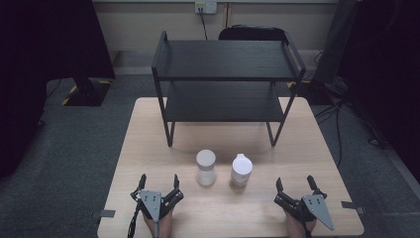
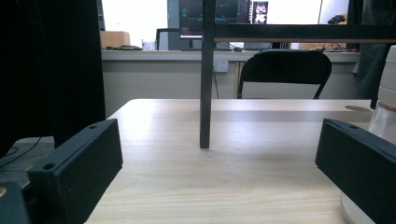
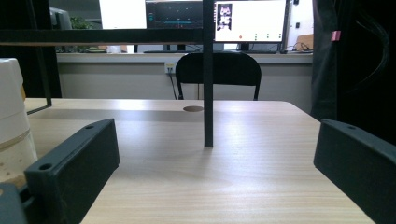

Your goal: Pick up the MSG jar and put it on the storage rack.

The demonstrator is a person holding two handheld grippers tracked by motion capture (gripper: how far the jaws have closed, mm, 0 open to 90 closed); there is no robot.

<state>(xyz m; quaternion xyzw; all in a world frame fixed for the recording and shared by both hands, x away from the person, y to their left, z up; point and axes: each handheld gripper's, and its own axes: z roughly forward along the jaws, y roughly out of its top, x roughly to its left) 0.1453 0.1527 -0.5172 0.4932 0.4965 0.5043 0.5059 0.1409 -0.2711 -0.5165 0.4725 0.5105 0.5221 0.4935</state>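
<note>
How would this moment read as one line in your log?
left gripper: open, empty | right gripper: open, empty | two white bottles: upright, untouched | shelf: empty

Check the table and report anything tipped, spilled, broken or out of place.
Nothing stands out. The two white bottles stand upright side by side on the table, with no spill around them. The black two-tier shelf stands level on its legs, both tiers bare. The left gripper and right gripper rest open at the near edge.

Two-tier shelf rack (image 1: 228, 74) stands on table (image 1: 148, 148), far half. In front of it, two containers side by side, near but apart: left jar (image 1: 205, 167), right jar (image 1: 241, 171). Chair (image 1: 252, 33) behind the table. Left gripper (image 1: 158, 182) & right gripper (image 1: 295, 184) at near edge, flanking the jars.
</note>
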